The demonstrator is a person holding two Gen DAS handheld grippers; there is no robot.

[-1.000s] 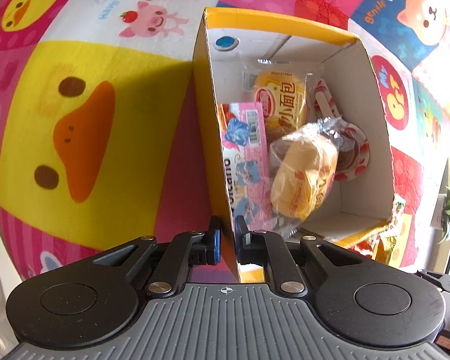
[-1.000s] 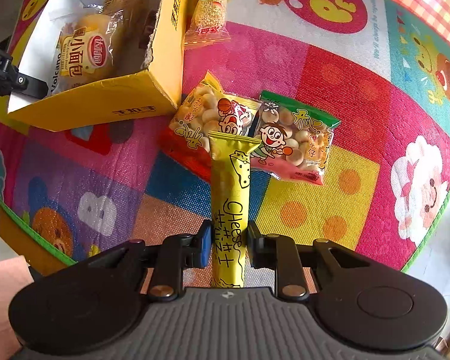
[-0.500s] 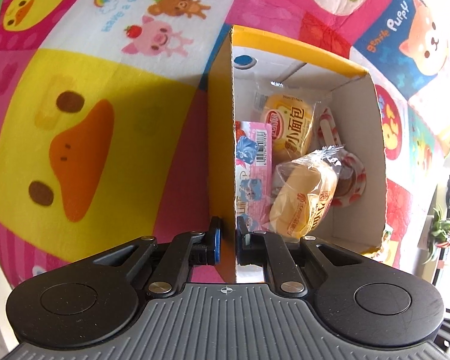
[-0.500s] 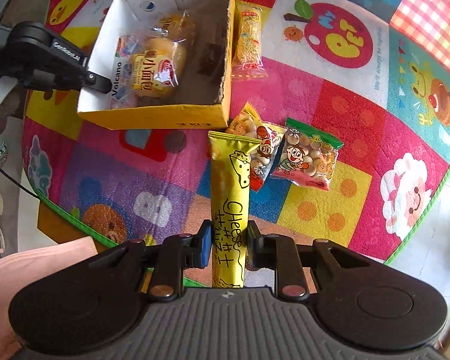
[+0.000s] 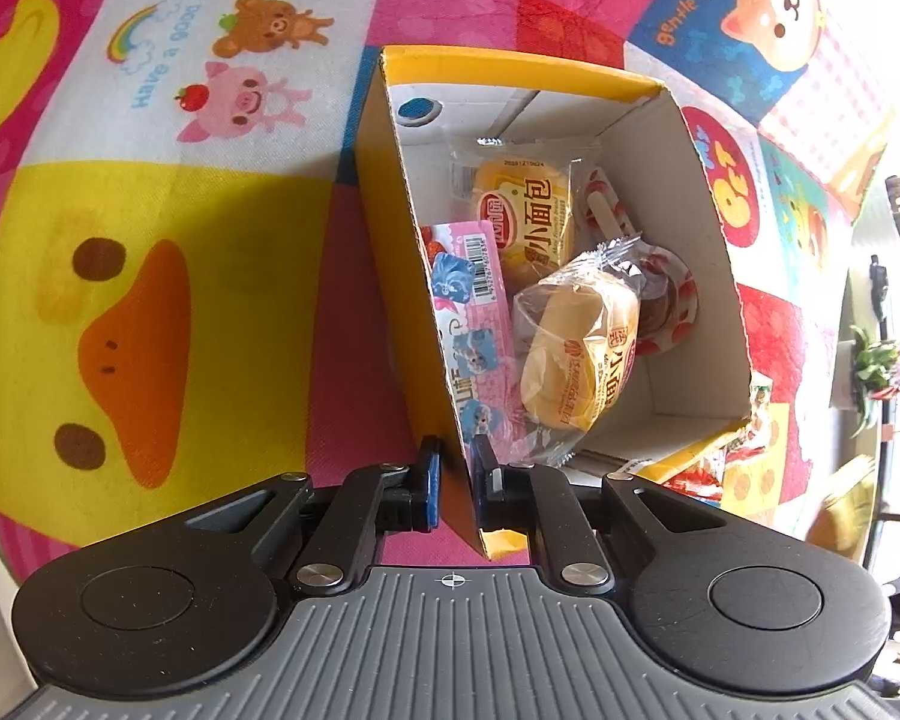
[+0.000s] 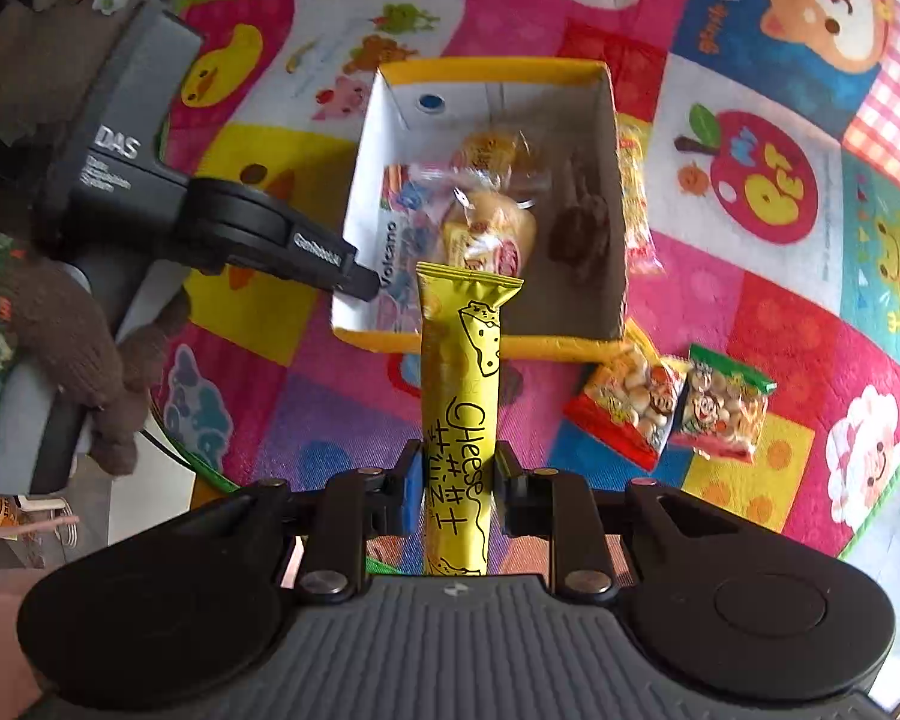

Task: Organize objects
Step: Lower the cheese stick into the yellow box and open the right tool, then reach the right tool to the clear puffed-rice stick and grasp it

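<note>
Since a second ago my right gripper [image 6: 455, 483] has risen with the yellow cheese stick packet [image 6: 459, 396], and the yellow cardboard box [image 6: 480, 343] now sits straight ahead beyond the packet's tip instead of off to the upper left. Its fingers are clamped on the packet's lower half, the packet pointing away from me. My left gripper [image 5: 453, 474] pinches the box's near side wall [image 5: 417, 300], one finger outside, one inside. Inside the box lie two wrapped small breads [image 5: 576, 354], a pink Volcano packet [image 5: 471, 312] against that wall, and a red-and-white wrapper [image 5: 669, 300]. On the cartoon play mat [image 6: 750, 312], two biscuit bags [image 6: 672, 402] lie just beside the box's near right corner, and another snack packet [image 6: 636, 198] touches its right side.
</note>
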